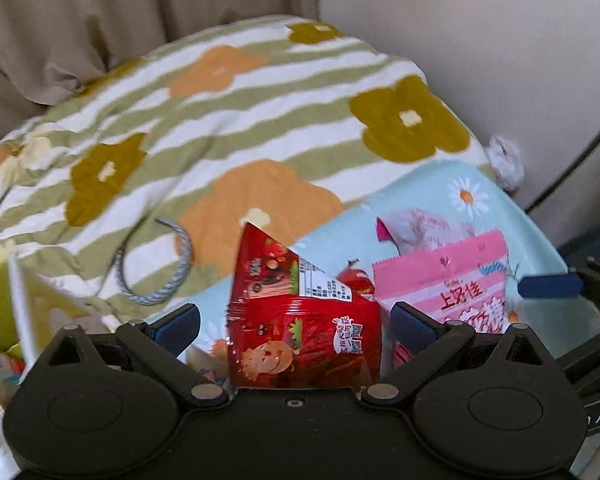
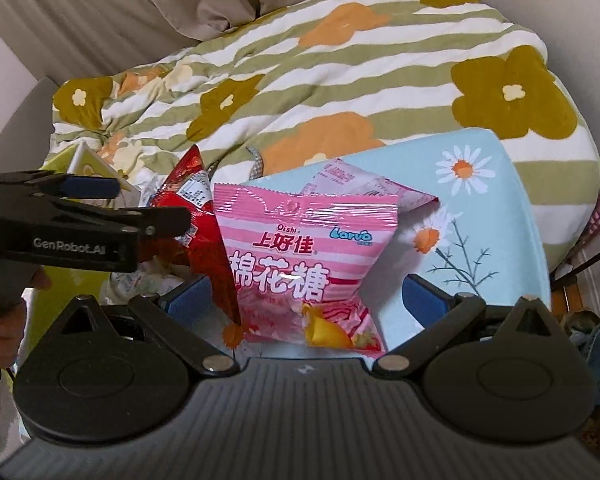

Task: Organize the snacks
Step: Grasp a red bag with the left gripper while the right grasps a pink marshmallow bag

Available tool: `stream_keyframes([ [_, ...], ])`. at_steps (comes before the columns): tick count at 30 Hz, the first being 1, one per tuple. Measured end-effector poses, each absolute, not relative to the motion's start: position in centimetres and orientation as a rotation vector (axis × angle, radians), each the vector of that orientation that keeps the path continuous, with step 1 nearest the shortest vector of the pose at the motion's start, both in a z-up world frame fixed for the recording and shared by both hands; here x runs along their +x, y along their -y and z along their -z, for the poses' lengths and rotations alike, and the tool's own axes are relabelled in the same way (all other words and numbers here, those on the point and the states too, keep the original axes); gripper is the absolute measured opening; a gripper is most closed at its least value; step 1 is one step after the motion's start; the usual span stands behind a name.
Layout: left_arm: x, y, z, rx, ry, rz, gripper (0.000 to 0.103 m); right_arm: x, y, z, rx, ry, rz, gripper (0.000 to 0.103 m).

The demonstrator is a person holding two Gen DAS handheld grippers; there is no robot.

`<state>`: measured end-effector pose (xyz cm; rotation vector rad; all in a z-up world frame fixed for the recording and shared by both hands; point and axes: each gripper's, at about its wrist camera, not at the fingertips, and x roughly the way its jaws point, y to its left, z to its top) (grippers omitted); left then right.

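A red snack bag (image 1: 300, 320) stands tilted on a pale blue daisy-print cloth (image 2: 480, 200). My left gripper (image 1: 296, 328) is open, with one finger on each side of the bag and small gaps showing. The right wrist view has this gripper (image 2: 100, 200) at the left, with the red bag (image 2: 196, 216) by its fingers. A pink marshmallow bag (image 2: 300, 256) lies flat between the wide-open fingers of my right gripper (image 2: 306, 300), untouched by them. Behind it a pale pink packet (image 2: 360, 184) lies partly hidden. One blue pad of the right gripper (image 1: 548, 286) shows beside the pink bag (image 1: 452, 280).
A green-striped quilt with orange and olive flowers (image 1: 240, 120) covers the bed behind the cloth. On it lies a braided cord (image 1: 172, 276). A yellow-green box (image 1: 4, 300) is at the left, crumpled tissue (image 1: 504, 160) by the wall, and a person's hand (image 2: 0, 320) holds the left gripper.
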<state>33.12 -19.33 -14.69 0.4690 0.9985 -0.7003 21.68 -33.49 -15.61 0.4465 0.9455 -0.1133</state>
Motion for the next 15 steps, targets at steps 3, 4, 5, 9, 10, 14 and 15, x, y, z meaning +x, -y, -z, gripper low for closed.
stream_keyframes([
  [3, 33.8, 19.6, 15.6, 0.47, -1.03, 0.728, 0.102, 22.6, 33.1, 16.2, 0.426, -0.953, 0.109, 0.103],
  [4, 34.1, 19.7, 15.8, 0.466, -1.039, 0.735, 0.102, 22.9, 32.9, 16.5, 0.417, -0.959, 0.105, 0.103],
  [5, 34.3, 19.6, 16.1, 0.461, -1.049, 0.742, 0.102, 23.2, 32.8, 16.9, 0.409, -0.965, 0.099, 0.103],
  [9, 35.0, 19.6, 16.8, 0.434, -1.086, 0.778, 0.095, 24.1, 32.3, 17.9, 0.382, -0.982, 0.087, 0.103],
  [10, 35.0, 19.5, 17.0, 0.423, -1.097, 0.792, 0.093, 24.2, 32.2, 18.0, 0.375, -0.984, 0.089, 0.103],
  [14, 35.1, 19.5, 17.3, 0.408, -1.109, 0.817, 0.085, 24.6, 32.2, 18.5, 0.376, -0.997, 0.084, 0.103],
  [15, 35.1, 19.4, 17.3, 0.403, -1.111, 0.816, 0.082, 24.6, 32.2, 18.5, 0.381, -0.996, 0.086, 0.103],
])
